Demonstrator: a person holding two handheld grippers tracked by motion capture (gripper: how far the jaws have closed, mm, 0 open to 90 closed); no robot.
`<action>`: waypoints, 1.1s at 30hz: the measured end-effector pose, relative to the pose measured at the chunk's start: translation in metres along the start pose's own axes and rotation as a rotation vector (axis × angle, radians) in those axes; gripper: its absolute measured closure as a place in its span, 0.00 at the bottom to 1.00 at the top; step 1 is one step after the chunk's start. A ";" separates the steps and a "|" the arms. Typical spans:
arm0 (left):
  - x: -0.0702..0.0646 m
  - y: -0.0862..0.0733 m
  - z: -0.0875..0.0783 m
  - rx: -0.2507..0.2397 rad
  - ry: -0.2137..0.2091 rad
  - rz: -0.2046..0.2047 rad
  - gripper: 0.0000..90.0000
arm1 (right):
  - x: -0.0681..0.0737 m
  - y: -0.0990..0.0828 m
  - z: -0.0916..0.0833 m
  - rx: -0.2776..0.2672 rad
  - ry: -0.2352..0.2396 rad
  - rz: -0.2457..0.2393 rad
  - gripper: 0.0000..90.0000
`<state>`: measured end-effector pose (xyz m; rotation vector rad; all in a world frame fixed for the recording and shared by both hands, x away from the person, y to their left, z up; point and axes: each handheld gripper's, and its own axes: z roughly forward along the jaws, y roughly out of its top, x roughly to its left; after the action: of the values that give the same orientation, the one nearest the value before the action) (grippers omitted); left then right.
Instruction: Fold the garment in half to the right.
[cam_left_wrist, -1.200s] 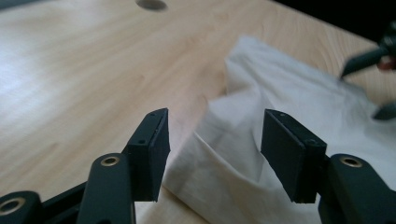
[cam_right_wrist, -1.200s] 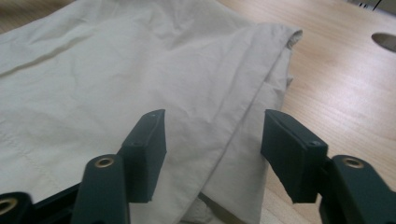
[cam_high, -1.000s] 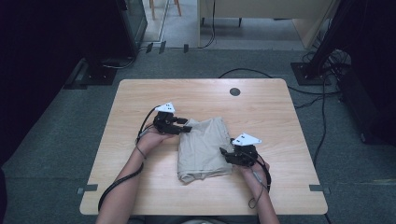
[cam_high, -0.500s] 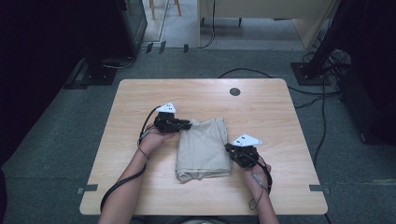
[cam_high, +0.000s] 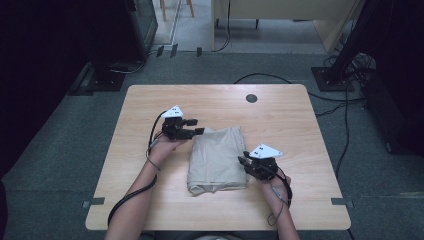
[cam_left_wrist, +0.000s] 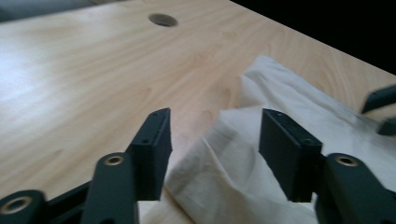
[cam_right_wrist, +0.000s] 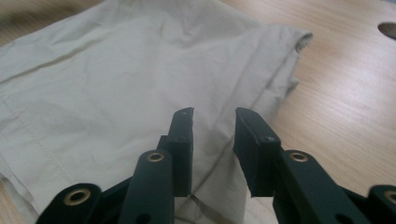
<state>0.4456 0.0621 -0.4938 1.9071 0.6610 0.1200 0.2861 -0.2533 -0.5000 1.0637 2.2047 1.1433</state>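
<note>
A pale wooden bench (cam_high: 150, 150) carries everything; a folded beige cloth (cam_high: 217, 160) lies flat near its middle, well short of the round cable hole (cam_high: 251, 98) at the far edge; the left gripper (cam_high: 199, 132) sits at the cloth's far left corner, its fingers (cam_left_wrist: 156, 144) released and spread either side of that corner; the right gripper (cam_high: 242, 160) rests at the cloth's right edge, its fingers (cam_right_wrist: 183, 140) parted by a narrow gap over the fabric, grasping nothing.

Each black tool (cam_high: 199, 132) carries brass-ringed screws, a grey triangular plate and a black cable.
</note>
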 end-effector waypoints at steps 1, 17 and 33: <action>0.000 0.001 -0.001 -0.005 0.016 -0.005 0.44 | 0.001 0.001 0.001 -0.002 0.005 -0.004 0.72; -0.006 -0.003 0.015 0.079 0.073 0.052 0.44 | -0.003 0.018 0.039 -0.001 0.128 -0.102 0.58; -0.009 -0.007 0.025 0.136 0.181 0.116 0.43 | -0.011 0.022 0.064 0.034 0.167 -0.108 0.54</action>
<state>0.4446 0.0389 -0.5088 2.0832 0.6931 0.3319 0.3445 -0.2224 -0.5170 0.8782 2.3869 1.1889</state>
